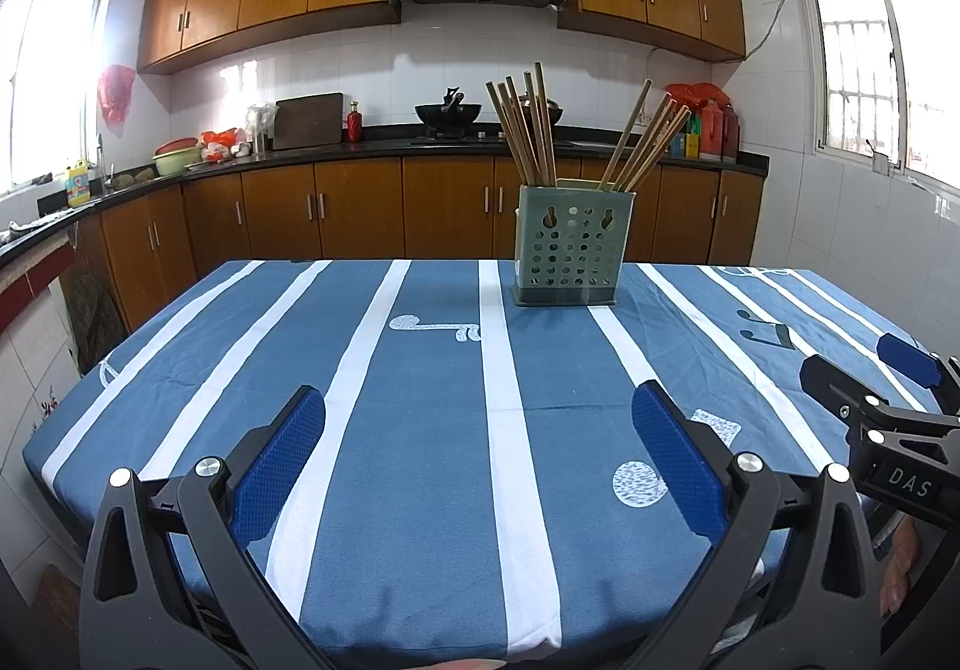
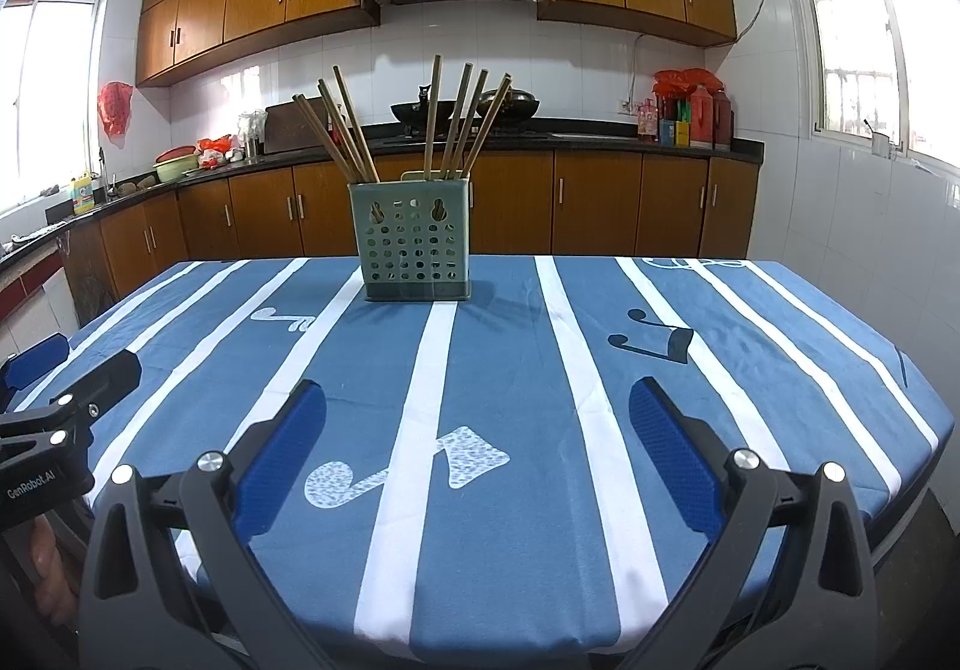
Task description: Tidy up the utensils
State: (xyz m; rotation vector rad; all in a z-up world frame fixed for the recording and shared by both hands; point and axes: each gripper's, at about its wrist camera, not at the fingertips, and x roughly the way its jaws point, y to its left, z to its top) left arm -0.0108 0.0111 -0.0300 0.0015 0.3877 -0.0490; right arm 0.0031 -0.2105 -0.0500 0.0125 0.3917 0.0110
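Observation:
A green perforated utensil holder (image 1: 570, 247) stands upright near the far edge of the table, also in the right wrist view (image 2: 413, 241). Several wooden chopsticks (image 1: 528, 127) stand in it in two bunches, leaning left and right (image 2: 459, 121). My left gripper (image 1: 480, 406) is open and empty, low over the near part of the table, well short of the holder. My right gripper (image 2: 480, 406) is open and empty too, beside the left one. Each shows at the edge of the other's view: right gripper (image 1: 864, 376), left gripper (image 2: 66, 364).
The table wears a blue cloth with white stripes and music notes (image 1: 420, 430). Behind it runs a dark kitchen counter (image 1: 360, 148) with wooden cabinets, a wok (image 1: 448, 113), bottles (image 1: 711, 130) and a cutting board. Windows are on both side walls.

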